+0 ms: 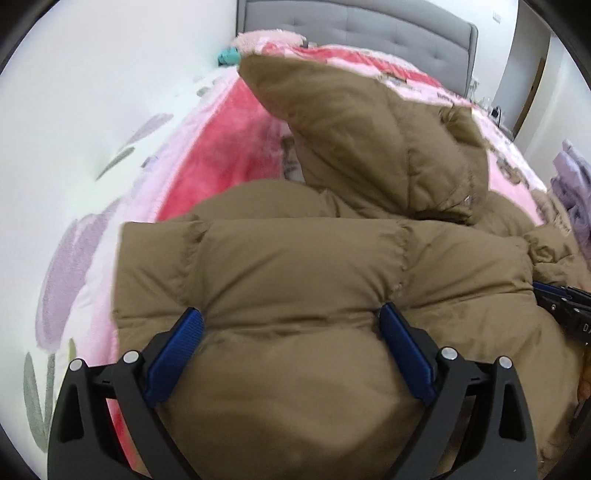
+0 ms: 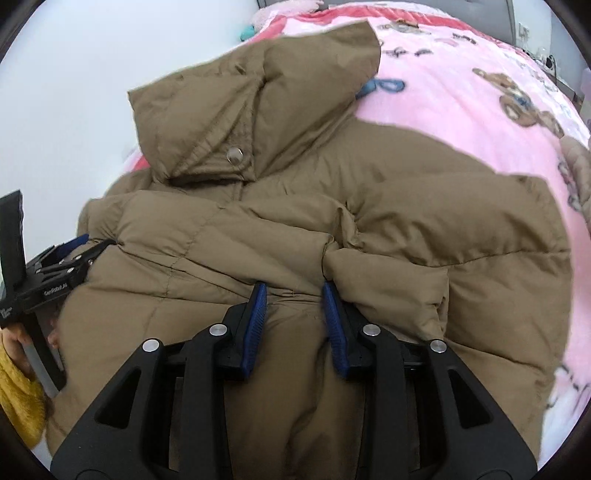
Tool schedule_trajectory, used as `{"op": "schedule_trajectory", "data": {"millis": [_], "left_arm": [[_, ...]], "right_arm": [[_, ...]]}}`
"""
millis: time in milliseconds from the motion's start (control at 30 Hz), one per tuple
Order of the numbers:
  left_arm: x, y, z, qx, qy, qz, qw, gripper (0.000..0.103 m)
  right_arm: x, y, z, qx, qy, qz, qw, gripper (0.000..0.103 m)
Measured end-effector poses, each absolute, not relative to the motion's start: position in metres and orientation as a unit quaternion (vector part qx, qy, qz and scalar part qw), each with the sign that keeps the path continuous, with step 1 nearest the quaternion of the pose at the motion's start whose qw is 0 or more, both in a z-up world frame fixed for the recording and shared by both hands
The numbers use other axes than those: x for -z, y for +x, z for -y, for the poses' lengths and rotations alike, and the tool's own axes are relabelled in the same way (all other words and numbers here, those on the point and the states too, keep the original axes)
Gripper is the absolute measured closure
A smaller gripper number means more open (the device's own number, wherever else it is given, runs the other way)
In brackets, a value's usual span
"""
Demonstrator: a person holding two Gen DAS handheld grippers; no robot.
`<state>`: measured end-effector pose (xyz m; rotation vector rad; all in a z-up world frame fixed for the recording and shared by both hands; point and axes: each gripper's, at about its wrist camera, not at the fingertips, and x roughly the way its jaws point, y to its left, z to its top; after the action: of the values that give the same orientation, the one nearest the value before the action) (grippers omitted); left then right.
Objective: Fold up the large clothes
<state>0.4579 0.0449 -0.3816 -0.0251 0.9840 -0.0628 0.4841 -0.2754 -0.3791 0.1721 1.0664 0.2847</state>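
A brown puffer jacket (image 1: 303, 266) lies bunched on a pink bed blanket (image 1: 229, 155), its hood (image 1: 354, 122) pointing toward the headboard. My left gripper (image 1: 291, 314) is wide, its blue pads pressed against a thick fold of the jacket between them. In the right wrist view the jacket (image 2: 388, 206) fills the middle, hood (image 2: 255, 103) with a snap button at the upper left. My right gripper (image 2: 293, 291) is narrow and pinches a fold of jacket fabric between its pads. The left gripper also shows at that view's left edge (image 2: 55, 266).
A grey padded headboard (image 1: 362, 26) stands at the far end. A white wall with purple flower prints (image 1: 74, 147) runs along the left. A lilac garment (image 1: 572, 184) lies at the right. The pink teddy-bear blanket (image 2: 480, 85) lies right of the jacket.
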Motion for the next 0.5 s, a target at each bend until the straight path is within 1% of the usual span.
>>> {"op": "schedule_trajectory", "data": {"millis": [33,100,200,300,367,500], "left_arm": [[0.374,0.452,-0.048,0.03,-0.024,-0.466,0.884,0.008],[0.353,0.433,-0.057,0.033,-0.059,-0.44,0.895,0.008],[0.338,0.407,-0.063,0.02,-0.065,-0.42,0.905,0.008],[0.343,0.387,-0.06,0.028,-0.035,-0.431,0.901,0.008],[0.356,0.374,-0.054,0.041,-0.01,-0.446,0.894,0.008],[0.384,0.37,-0.051,0.049,-0.005,-0.483,0.874,0.008]], "right_arm": [[0.372,0.481,0.277,-0.138,0.086,-0.503,0.849,0.055],[0.353,0.469,0.285,-0.149,0.117,-0.477,0.858,0.045],[0.325,0.433,0.293,-0.159,0.13,-0.419,0.884,0.046],[0.32,0.406,0.289,-0.165,0.105,-0.406,0.893,0.049],[0.327,0.391,0.284,-0.164,0.081,-0.415,0.891,0.049],[0.355,0.39,0.28,-0.149,0.065,-0.464,0.871,0.05]]}}
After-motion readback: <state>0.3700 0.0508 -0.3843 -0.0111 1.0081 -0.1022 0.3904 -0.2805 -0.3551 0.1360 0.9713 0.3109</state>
